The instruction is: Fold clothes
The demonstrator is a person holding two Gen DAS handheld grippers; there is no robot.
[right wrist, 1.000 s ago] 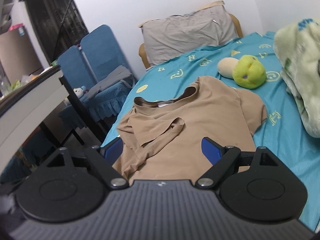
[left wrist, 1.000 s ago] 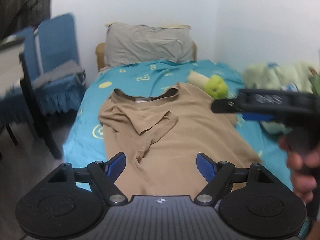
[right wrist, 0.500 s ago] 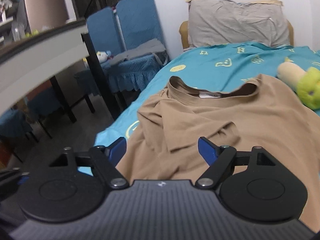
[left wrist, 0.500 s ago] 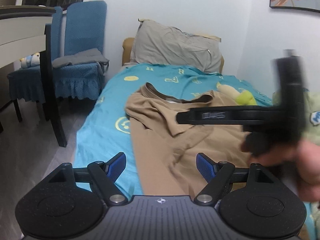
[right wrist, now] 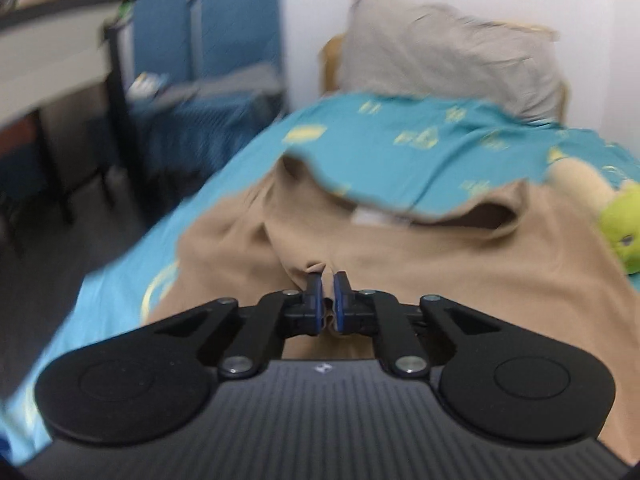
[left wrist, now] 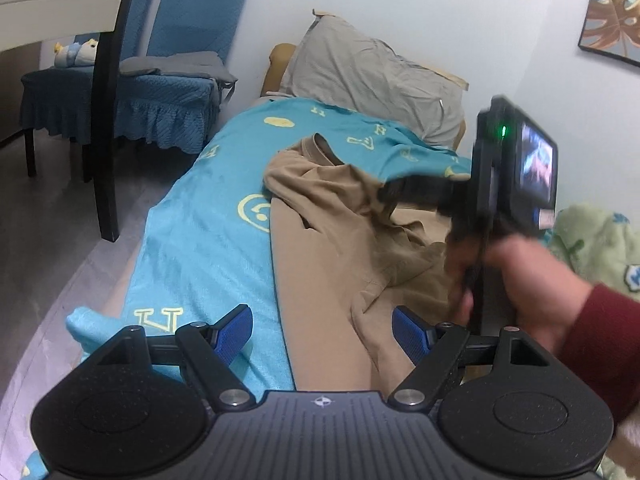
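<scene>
Left gripper (left wrist: 322, 330): nearest the left wrist camera, its blue fingers (left wrist: 234, 330) spread wide and released, holding nothing, one over the bed sheet and the other over the lower part of the shirt.
Right gripper (right wrist: 324, 286): fingers (right wrist: 315, 294) clenched on a bunched fold of the tan shirt, with cloth showing in the narrow slit between the pads; the right wrist view is blurred.
Right hand (left wrist: 532, 280): seen from the left wrist camera, a bare hand with a dark red cuff wraps the gripper's handle, which carries a small lit screen and a green light.
Tan shirt (left wrist: 332, 264): lies flat on the bed, hem toward the cameras and collar toward the pillow; the sleeve on the side nearest the chairs is folded in over the body, and that is the part gathered up at the right gripper.
Bed sheet (left wrist: 208, 232): teal with yellow prints, under the shirt and showing beside it.
Green plush toy (right wrist: 622, 232): on the sheet just beside the shirt's far shoulder.
Light green blanket (left wrist: 600, 240): heaped along the wall side of the bed.
Grey pillow (left wrist: 372, 76): upright at the headboard, beyond the collar.
Blue chairs (left wrist: 168, 80): beside the bed, well apart from the shirt.
Framed leaf picture (left wrist: 612, 12): on the far wall.
</scene>
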